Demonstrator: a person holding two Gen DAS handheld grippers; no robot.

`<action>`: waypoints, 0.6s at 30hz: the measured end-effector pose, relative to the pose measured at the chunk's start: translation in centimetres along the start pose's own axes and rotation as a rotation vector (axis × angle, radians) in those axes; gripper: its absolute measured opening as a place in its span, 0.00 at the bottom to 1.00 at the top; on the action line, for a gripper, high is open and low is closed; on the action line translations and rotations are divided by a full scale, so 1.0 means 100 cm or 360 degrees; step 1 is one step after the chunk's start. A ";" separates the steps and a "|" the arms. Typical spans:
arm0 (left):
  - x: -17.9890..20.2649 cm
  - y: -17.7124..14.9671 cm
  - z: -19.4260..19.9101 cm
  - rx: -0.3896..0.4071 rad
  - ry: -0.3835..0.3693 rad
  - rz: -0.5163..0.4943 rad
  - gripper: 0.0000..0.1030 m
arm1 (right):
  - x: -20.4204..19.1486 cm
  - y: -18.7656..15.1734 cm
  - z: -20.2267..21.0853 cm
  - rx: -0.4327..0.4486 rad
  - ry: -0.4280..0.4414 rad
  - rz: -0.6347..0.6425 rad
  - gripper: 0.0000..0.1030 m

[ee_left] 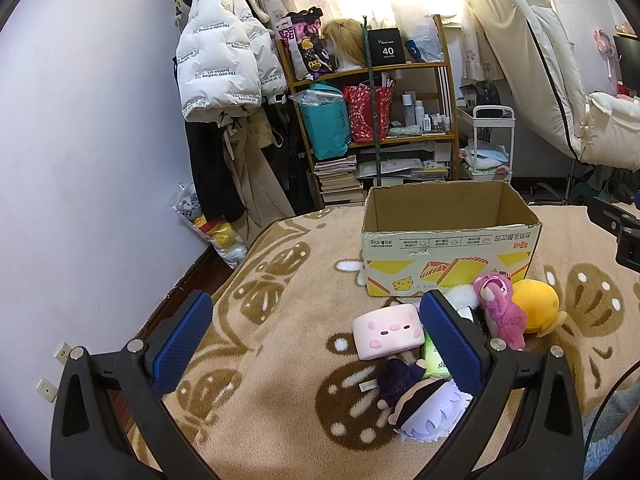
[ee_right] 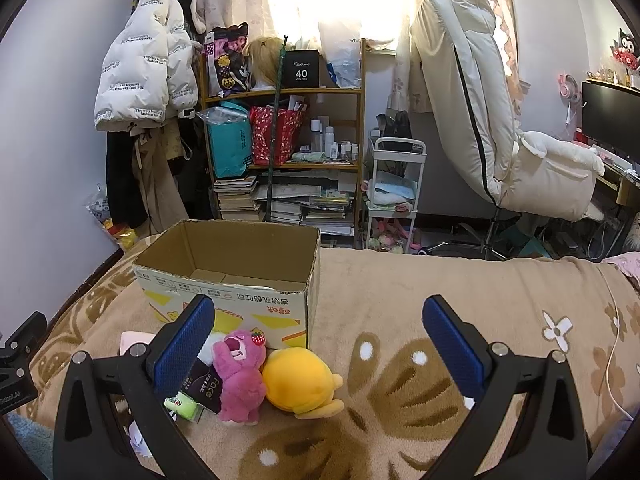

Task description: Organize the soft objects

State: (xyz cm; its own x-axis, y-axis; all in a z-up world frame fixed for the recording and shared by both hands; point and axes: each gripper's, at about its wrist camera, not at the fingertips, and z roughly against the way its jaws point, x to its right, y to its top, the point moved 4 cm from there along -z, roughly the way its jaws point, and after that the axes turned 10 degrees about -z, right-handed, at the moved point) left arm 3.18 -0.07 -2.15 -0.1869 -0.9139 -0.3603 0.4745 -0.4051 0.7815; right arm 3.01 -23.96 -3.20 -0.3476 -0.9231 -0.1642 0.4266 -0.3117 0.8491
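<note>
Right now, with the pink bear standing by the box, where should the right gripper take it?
Grip the pink bear across its torso, coming from above. It stands upright, squeezed against the yellow plush, so its head and upper body are the freest part. The right gripper is open.

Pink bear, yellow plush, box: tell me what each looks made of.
Pink bear: fuzzy synthetic plush by the look; shaggy matte pile.
Yellow plush: smoother short-pile fabric, probably stuffed; rounded shape, faint sheen.
Box: corrugated cardboard; brown matte inside, ragged torn rim, printed outer face.
</note>
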 end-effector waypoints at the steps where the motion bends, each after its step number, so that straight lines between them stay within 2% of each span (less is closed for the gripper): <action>1: 0.000 0.000 0.000 0.0000 0.0000 -0.0001 0.99 | 0.000 0.001 0.000 -0.0001 0.0000 0.0000 1.00; 18: -0.001 -0.003 -0.001 -0.0008 -0.0001 -0.0003 0.99 | -0.002 0.001 0.002 -0.0009 0.0006 -0.0003 1.00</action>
State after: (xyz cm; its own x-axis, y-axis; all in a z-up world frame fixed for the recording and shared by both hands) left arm 3.16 0.15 -2.42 -0.1884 -0.9133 -0.3612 0.4784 -0.4066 0.7784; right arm 2.97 -23.74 -2.94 -0.3451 -0.9234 -0.1680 0.4306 -0.3148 0.8459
